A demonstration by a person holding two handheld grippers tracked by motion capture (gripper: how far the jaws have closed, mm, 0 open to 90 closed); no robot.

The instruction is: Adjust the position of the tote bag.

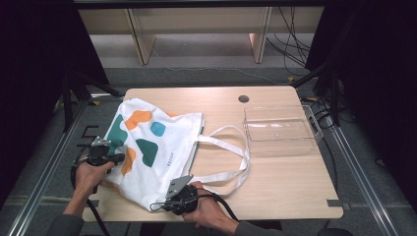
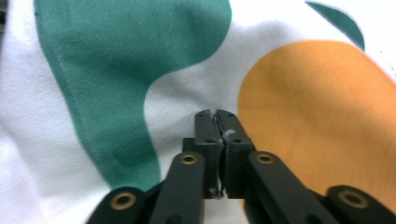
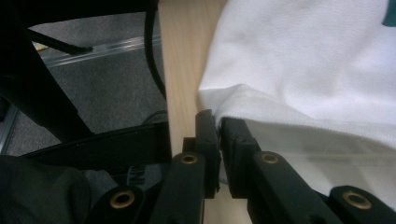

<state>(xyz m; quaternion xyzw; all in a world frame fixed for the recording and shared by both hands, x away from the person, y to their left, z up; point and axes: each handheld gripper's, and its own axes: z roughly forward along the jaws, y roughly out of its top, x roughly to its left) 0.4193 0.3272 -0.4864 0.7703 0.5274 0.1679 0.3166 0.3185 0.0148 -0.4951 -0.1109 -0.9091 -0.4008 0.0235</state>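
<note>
Tote bag (image 1: 147, 152), white with green, orange and blue patches, lying flat on the left half of the surface (image 1: 285, 182); left gripper (image 1: 119, 158) clenched on cloth at its left edge, right gripper (image 1: 156, 206) clenched on its near corner hem; handles trail toward a clear tray (image 1: 314, 129)

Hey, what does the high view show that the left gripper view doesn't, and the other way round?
High view alone: the whole wooden table, a clear plastic tray at its far right, the tote bag's white handles stretched toward that tray, the right gripper at the bag's near corner, and both hands.

Left gripper view alone: the left gripper close up, jaws shut on a thin pinch of white cloth between a green patch and an orange patch.

Shared: the white tote bag with its coloured patches, and the left gripper at its edge.
</note>
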